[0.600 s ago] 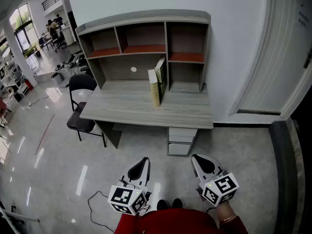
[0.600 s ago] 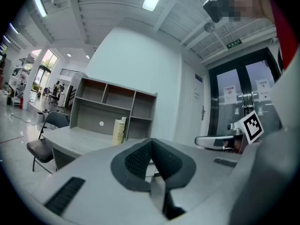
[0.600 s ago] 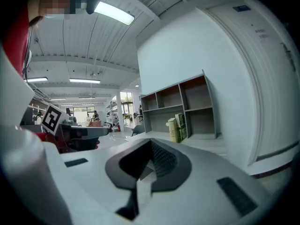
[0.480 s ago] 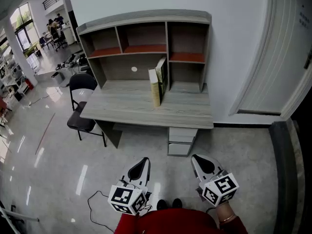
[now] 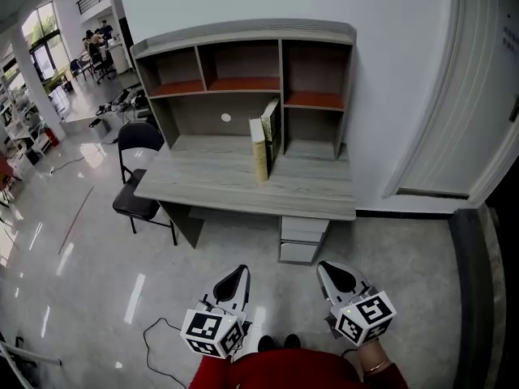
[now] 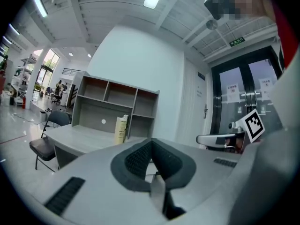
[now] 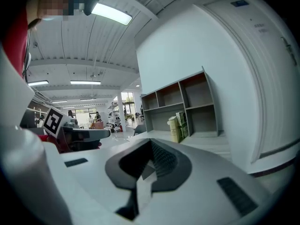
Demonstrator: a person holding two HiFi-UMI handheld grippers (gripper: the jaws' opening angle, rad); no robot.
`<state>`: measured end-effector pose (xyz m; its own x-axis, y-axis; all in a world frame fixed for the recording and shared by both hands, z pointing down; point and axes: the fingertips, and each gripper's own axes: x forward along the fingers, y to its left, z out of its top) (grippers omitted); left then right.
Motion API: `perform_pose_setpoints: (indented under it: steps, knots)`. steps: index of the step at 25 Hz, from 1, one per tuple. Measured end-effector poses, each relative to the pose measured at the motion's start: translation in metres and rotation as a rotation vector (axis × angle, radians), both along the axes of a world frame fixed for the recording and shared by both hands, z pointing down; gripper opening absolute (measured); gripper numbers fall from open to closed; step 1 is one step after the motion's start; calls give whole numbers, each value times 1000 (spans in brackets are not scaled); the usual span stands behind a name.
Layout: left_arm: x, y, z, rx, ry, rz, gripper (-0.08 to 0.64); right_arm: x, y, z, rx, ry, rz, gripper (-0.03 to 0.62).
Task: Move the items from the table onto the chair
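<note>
At the bottom of the head view, my left tongs (image 5: pixel 234 275) and right tongs (image 5: pixel 332 272) hang low over the floor. Each pair has its jaws pressed together with nothing between them. In the middle of the frame the books (image 5: pixel 264 138) stand upright on the table (image 5: pixel 203 181), against a divider of the shelf unit (image 5: pixel 243 35). The black chair (image 5: pixel 136 173) sits at the table's left end. I am well apart from all of it, so I judge the job not yet begun: this is the approach. Next I would need to walk up to the table, spread one pair of jaws, close them across a book, and carry it left to the chair seat.
</note>
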<state>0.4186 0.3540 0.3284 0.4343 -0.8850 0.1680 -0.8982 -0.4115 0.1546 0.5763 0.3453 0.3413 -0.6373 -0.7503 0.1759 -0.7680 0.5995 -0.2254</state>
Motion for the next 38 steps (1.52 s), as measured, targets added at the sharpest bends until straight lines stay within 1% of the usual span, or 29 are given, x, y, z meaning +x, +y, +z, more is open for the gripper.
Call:
perform_pose_setpoints:
  steps: [5, 8, 9, 11, 12, 14, 17, 21, 23, 25, 28, 32, 34, 38]
  knots:
    - [5, -24, -1, 9, -64, -39, 8, 9, -9, 1, -15, -3, -15, 11]
    - [5, -55, -2, 1, -113, -75, 9, 17, -22, 1, -18, -3, -10, 11]
    - [6, -69, -1, -11, -126, -89, 51, 20, -28, 1, -22, -5, -5, 11]
    - [6, -100, 2, -38, -159, -126, 195, 24, -40, 2, -28, -15, 7, 11]
    - [5, -115, 4, -46, -176, -142, 244, 24, -46, 3, -30, -21, 11, 11]
    - [6, -145, 10, -57, -190, -159, 262, 23, -60, 4, -28, -32, 15, 11]
    - [7, -199, 20, -69, -199, -165, 268, 16, -94, 5, -14, -29, 14, 11]
    - [5, -280, 38, -84, -225, -159, 285, 5, -164, 6, 12, 4, 24, 11]
    - [3, -318, 51, -108, -231, -147, 303, 0, -205, 4, 24, 21, 45, 11]
    - [-1, -349, 69, -148, -244, -135, 314, -7, -242, 1, 18, 29, 62, 11]
    - [-3, -385, 100, -209, -262, -122, 321, -11, -287, 1, -8, 29, 101, 11]
    - [-4, -425, 126, -256, -275, -129, 321, -18, -329, 3, -29, 26, 136, 11]
    - [-4, -437, 133, -270, -293, -155, 321, -20, -339, 5, -41, 34, 133, 11]
    - [-5, -455, 138, -264, -336, -228, 321, -19, -360, 3, -47, 37, 128, 11]
